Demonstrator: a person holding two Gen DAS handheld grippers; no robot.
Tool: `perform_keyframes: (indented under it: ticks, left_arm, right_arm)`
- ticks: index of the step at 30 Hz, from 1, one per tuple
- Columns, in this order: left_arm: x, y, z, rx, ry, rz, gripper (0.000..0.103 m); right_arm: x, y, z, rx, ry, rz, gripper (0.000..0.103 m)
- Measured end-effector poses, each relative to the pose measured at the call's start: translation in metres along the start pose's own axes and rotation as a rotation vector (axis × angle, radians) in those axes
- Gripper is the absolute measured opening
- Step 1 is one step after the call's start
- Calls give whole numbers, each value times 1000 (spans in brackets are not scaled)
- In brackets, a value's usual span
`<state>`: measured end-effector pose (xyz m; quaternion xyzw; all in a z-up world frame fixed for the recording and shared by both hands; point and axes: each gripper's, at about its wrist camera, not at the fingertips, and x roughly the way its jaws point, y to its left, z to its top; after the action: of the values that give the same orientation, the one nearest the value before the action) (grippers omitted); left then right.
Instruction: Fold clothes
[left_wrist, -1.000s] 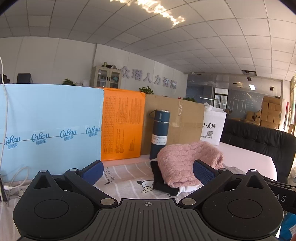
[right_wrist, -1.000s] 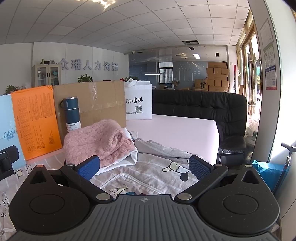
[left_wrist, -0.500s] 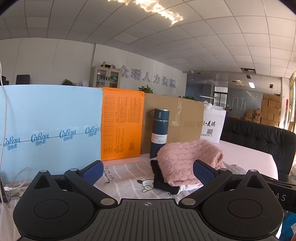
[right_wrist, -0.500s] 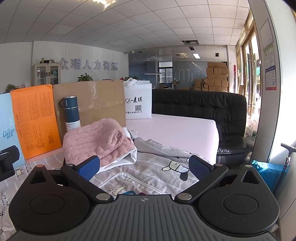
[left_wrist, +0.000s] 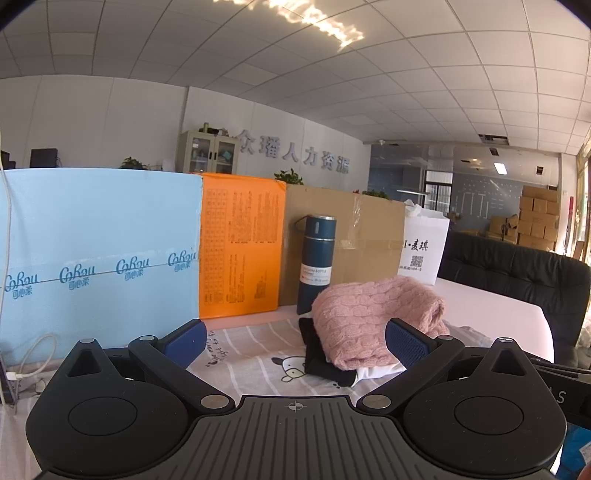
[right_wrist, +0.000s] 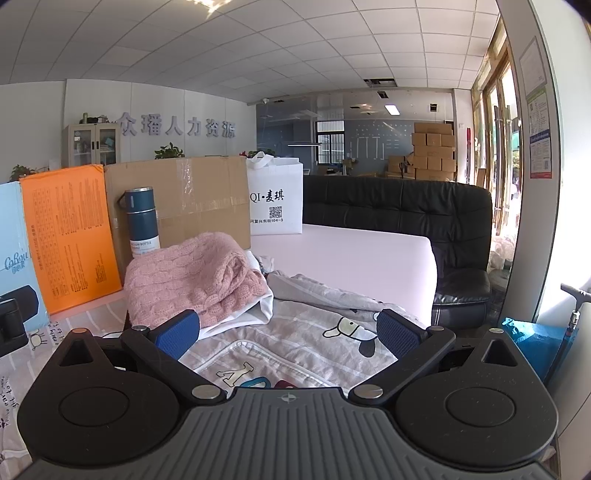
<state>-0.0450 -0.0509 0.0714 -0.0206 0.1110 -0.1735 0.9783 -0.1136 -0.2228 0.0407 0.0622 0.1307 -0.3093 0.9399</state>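
A folded pink knit sweater (left_wrist: 369, 317) tops a small pile with a black garment (left_wrist: 319, 354) and a white one (right_wrist: 255, 314) beneath it. A grey cartoon-print garment (right_wrist: 325, 332) lies spread in front of the pile on the printed sheet (left_wrist: 251, 343). My left gripper (left_wrist: 295, 339) hangs open above the sheet, short of the pile, holding nothing. My right gripper (right_wrist: 288, 328) is open too, above the grey garment, with the sweater (right_wrist: 192, 280) just behind its left finger.
A dark blue bottle (left_wrist: 316, 264) stands behind the pile against upright blue (left_wrist: 99, 254), orange (left_wrist: 240, 243) and brown cardboard (left_wrist: 362, 240) panels. A white bag (right_wrist: 275, 199) stands further right. A black sofa (right_wrist: 436, 221) lies beyond the pink table (right_wrist: 354, 262).
Both views have shifted slightly, with the scene sitting a little higher in frame. Both grippers stay open and the clothes have not moved.
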Motion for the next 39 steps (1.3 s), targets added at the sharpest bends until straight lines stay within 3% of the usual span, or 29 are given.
perform_keyframes:
  ticks: [22, 39]
  left_arm:
    - [2, -2, -1, 12, 9, -1, 103]
    - [1, -3, -2, 23, 12, -6, 103]
  right_arm:
    - [1, 6, -4, -49, -56, -79, 103]
    - [-1, 6, -4, -54, -56, -72, 103]
